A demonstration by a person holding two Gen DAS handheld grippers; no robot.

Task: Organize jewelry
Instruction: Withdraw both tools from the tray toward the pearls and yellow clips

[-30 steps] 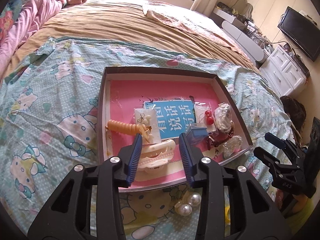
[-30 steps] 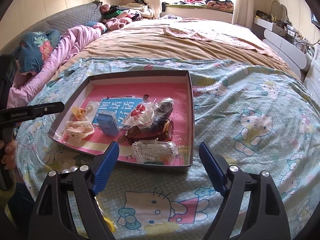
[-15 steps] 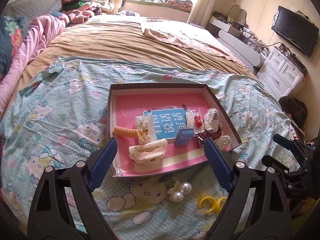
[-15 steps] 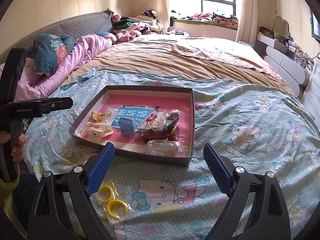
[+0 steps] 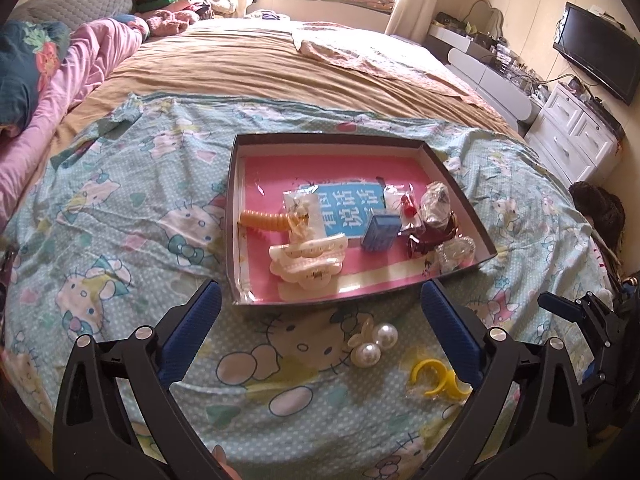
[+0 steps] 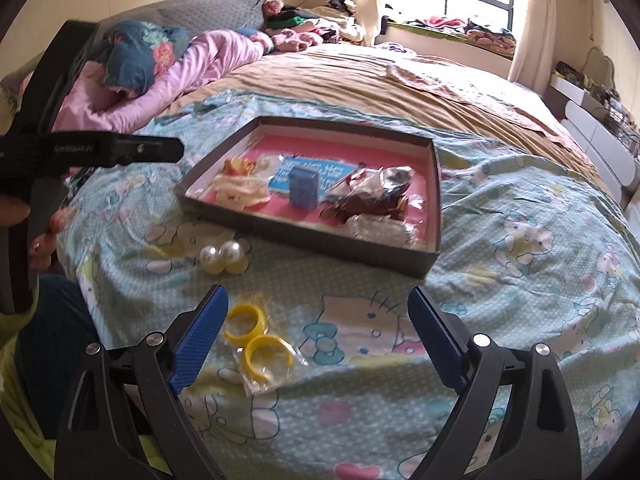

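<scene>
Your left gripper (image 5: 320, 328) hangs wide open and empty above the bed (image 5: 120, 208), its fingers (image 5: 192, 332) flanking the near edge of the tray (image 5: 472, 216). Your right gripper (image 6: 316, 336) is equally wide and empty. The pearls (image 5: 374, 344) and yellow rings (image 6: 256, 340) lie on the bed just outside the tray; the clip (image 5: 308, 258) and blue box (image 5: 380, 232) sit inside.
</scene>
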